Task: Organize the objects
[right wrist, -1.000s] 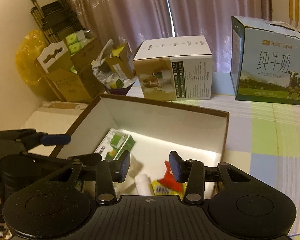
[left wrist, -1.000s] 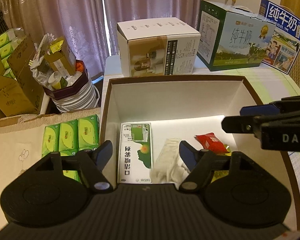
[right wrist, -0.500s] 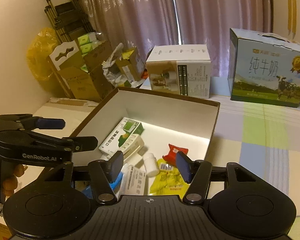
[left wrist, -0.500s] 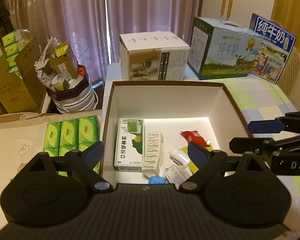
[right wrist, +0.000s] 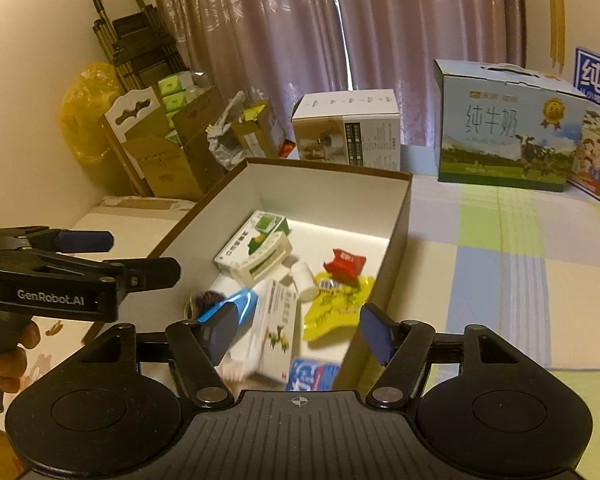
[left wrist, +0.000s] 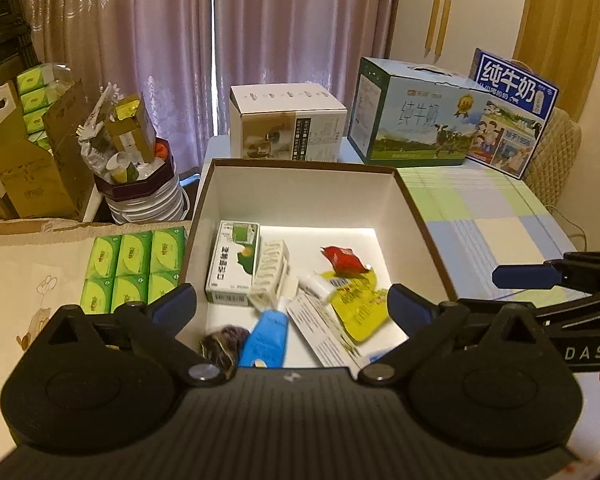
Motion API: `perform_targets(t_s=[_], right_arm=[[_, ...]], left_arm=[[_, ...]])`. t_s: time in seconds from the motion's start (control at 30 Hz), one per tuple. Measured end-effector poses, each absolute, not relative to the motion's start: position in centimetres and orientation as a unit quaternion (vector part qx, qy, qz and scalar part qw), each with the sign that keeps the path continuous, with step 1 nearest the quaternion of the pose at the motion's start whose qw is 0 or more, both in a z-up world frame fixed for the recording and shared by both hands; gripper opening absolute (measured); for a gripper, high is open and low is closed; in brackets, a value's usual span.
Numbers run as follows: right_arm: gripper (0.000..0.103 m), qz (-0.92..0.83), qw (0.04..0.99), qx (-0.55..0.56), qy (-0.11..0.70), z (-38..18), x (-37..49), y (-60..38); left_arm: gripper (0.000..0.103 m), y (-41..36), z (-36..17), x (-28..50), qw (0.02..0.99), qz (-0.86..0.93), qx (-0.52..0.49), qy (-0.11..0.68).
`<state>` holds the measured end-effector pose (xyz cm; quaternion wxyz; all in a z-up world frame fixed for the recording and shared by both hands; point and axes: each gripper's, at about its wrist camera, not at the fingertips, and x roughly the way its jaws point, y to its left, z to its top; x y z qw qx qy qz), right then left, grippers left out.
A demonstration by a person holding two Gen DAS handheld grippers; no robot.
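A brown box (left wrist: 300, 165) with a white inside holds a green-white carton (left wrist: 232, 264), a cream ribbed piece (left wrist: 270, 272), a red packet (left wrist: 342, 258), a yellow pouch (left wrist: 356, 304), a small white bottle (left wrist: 314, 284), a blue tube (left wrist: 266, 336) and a flat white box (left wrist: 320, 328). My left gripper (left wrist: 292, 304) hovers over the box's near end, jaws opening wide, nothing between them. My right gripper (right wrist: 296, 328) hangs over the near right corner of the box (right wrist: 328, 166), jaws also opening and empty. Each gripper shows in the other's view: right gripper (left wrist: 484, 292), left gripper (right wrist: 140, 256).
Green tissue packs (left wrist: 132, 268) lie left of the box. A white carton (left wrist: 284, 124) and two milk cartons (left wrist: 416, 120) stand behind it on a checked cloth (left wrist: 488, 216). Cluttered bowls and cardboard (left wrist: 140, 184) sit at the far left. A hand (right wrist: 12, 356) holds the left gripper.
Both grippers have drawn back and up from the box while their jaws widened. More of the box's near end and the items in it has come into view.
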<state>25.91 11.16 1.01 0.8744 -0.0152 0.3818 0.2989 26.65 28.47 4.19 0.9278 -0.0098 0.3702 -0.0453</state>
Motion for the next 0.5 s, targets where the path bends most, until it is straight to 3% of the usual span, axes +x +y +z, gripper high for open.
perform_targets(t_s=[0.5], right_arm=[[0.066, 0.305, 0.869, -0.017, 0.388, 0.8, 19.4, 3.3]], left_arm=[[0.102, 23.9, 4.7, 17.4, 0.93, -0.006, -0.017, 0.368]])
